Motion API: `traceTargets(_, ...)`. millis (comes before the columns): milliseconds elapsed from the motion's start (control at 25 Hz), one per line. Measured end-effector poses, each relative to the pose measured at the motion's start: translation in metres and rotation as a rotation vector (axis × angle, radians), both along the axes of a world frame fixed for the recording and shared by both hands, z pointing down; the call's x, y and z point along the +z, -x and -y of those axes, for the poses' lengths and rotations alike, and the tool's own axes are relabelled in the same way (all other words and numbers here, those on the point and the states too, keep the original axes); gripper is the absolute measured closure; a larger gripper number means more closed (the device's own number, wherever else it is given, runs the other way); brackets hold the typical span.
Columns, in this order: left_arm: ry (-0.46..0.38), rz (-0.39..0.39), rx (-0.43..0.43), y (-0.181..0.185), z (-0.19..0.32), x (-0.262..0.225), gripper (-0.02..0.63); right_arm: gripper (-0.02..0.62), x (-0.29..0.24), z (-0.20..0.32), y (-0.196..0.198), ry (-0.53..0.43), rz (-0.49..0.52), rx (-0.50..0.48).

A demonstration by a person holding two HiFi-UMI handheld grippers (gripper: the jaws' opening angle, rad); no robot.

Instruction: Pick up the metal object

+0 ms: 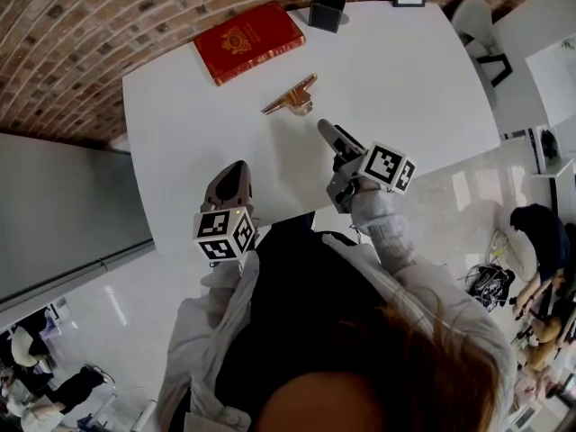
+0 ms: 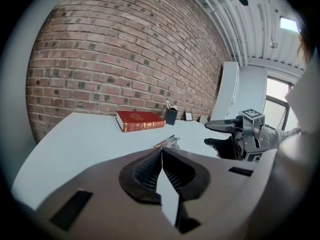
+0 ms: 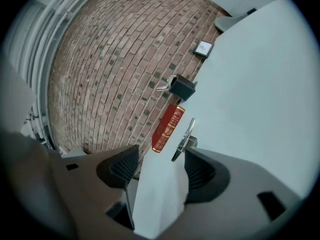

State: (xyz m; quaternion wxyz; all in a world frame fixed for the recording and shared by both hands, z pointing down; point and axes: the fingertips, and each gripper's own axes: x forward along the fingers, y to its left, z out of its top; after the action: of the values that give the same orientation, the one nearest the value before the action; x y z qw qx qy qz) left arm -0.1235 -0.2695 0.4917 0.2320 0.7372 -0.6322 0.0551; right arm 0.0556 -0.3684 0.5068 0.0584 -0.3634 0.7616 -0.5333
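Metal object (image 1: 290, 95) lies on the white table (image 1: 180, 106), just beyond my right gripper (image 1: 326, 130) and slightly left of it, so that hand is the nearer one. Its long axis runs near-left to far-right. My right jaws stand wide and empty; my left gripper (image 1: 236, 171) is closed on nothing.

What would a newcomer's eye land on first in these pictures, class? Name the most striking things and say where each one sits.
The red book jumps out first, lying at the far left of the white table, beside the brick wall. Next is the small metal object alone mid-table, with the right gripper aimed at it, jaws open, not yet touching. The left gripper hangs over the table's near part, jaws together.
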Motion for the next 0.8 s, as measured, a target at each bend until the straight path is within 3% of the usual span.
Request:
traceTargets(320, 0.026, -0.03, -0.032, 0.02, 0.022, 0.013, 0.589, 0.318, 0.022, 0.026, 0.013, 0.161, 0.174, 0.051)
traceTargets(800, 0.076, -0.059, -0.104, 0.047, 0.051, 0.033, 0.589, 0.341, 0.061, 0.065, 0.038, 0.298, 0.183, 0.059)
